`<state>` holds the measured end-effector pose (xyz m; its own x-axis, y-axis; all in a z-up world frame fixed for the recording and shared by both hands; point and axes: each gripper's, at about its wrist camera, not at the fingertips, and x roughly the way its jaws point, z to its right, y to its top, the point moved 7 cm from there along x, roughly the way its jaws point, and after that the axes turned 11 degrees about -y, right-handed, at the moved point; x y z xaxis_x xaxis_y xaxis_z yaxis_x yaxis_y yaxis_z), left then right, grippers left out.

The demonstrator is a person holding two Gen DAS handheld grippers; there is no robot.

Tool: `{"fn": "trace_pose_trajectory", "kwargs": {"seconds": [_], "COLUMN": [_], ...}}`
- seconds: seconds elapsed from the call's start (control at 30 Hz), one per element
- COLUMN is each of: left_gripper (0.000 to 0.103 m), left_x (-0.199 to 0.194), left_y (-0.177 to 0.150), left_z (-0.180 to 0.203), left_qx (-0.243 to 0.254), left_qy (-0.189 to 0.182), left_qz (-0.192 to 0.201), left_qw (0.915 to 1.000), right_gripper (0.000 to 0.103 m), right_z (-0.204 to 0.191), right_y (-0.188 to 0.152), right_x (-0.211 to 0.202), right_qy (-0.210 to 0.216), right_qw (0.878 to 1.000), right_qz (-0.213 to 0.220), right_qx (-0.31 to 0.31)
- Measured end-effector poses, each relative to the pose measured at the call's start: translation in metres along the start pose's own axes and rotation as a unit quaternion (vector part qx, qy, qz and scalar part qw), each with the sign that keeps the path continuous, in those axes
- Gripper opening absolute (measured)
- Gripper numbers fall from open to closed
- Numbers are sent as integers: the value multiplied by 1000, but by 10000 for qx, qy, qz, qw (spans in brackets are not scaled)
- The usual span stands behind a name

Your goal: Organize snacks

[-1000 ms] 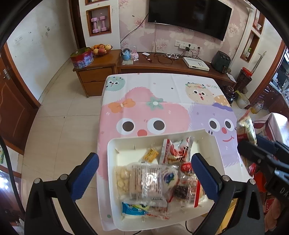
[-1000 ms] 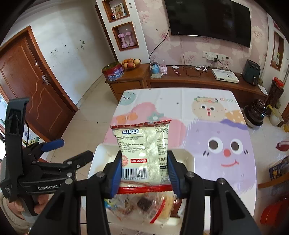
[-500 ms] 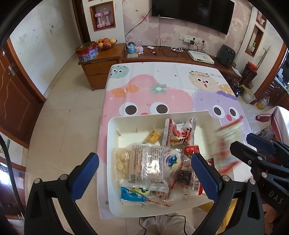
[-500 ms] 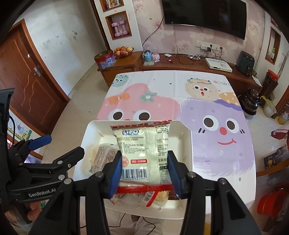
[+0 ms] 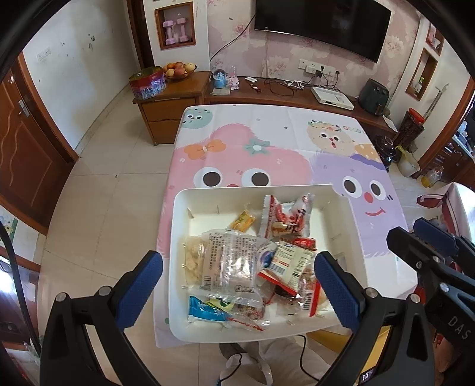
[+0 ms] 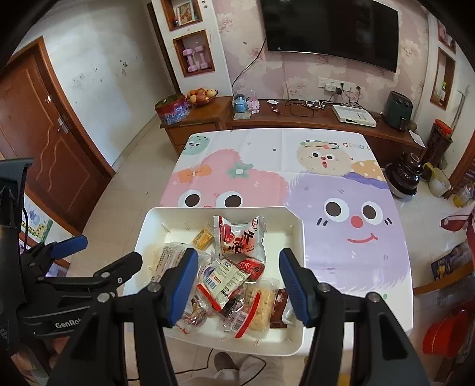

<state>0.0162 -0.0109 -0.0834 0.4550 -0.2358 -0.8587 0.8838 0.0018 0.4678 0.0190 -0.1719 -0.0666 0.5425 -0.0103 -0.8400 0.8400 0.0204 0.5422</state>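
A white tray (image 5: 178, 207) (image 6: 298, 237) at the near edge of the table holds several wrapped snacks. A white-and-red cracker pack (image 5: 292, 261) (image 6: 221, 279) lies on top of the pile. Directly above it my right gripper (image 6: 239, 285) (image 5: 408, 230) hovers with its jaws opening and nothing pressed between them. A red-and-white pack (image 5: 285, 216) and a small yellow sweet (image 5: 245, 219) lie farther back. My left gripper (image 5: 237, 288) (image 6: 107, 252) hangs open over the tray's near left part, above a clear biscuit pack (image 5: 228, 258) and a blue pack (image 5: 204, 310).
The table carries a cartoon-face cloth (image 5: 267, 142) beyond the tray. A person's legs (image 5: 267, 356) show below the tray's near edge. A wooden cabinet (image 5: 172, 101) and a TV (image 5: 320, 26) stand against the far wall. Tiled floor (image 5: 104, 207) lies left of the table.
The right gripper opened and let go of the cracker pack, which dropped onto the pile in the tray. Both grippers drifted slightly over the tray; the left stayed open.
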Motion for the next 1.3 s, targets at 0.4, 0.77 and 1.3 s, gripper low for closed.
{"fn": "trace_pose_trajectory", "kwargs": {"seconds": [0.4, 0.77, 1.3], "left_gripper": [102, 102, 102], "left_x": [-6, -7, -8], "left_y": [7, 9, 9], "left_z": [20, 27, 11], "left_qx": [89, 148, 84], "left_qy": [102, 228, 499], "left_qz": [108, 133, 165], "left_qw": [9999, 9995, 9986], "right_gripper": [57, 57, 57], "right_z": [26, 37, 35], "right_y": [1, -2, 2], "right_x": [-12, -11, -14], "right_qy": [-239, -294, -321], "right_qw": [9996, 9989, 9989], "right_qz": [40, -54, 102], "right_qx": [160, 361, 338]}}
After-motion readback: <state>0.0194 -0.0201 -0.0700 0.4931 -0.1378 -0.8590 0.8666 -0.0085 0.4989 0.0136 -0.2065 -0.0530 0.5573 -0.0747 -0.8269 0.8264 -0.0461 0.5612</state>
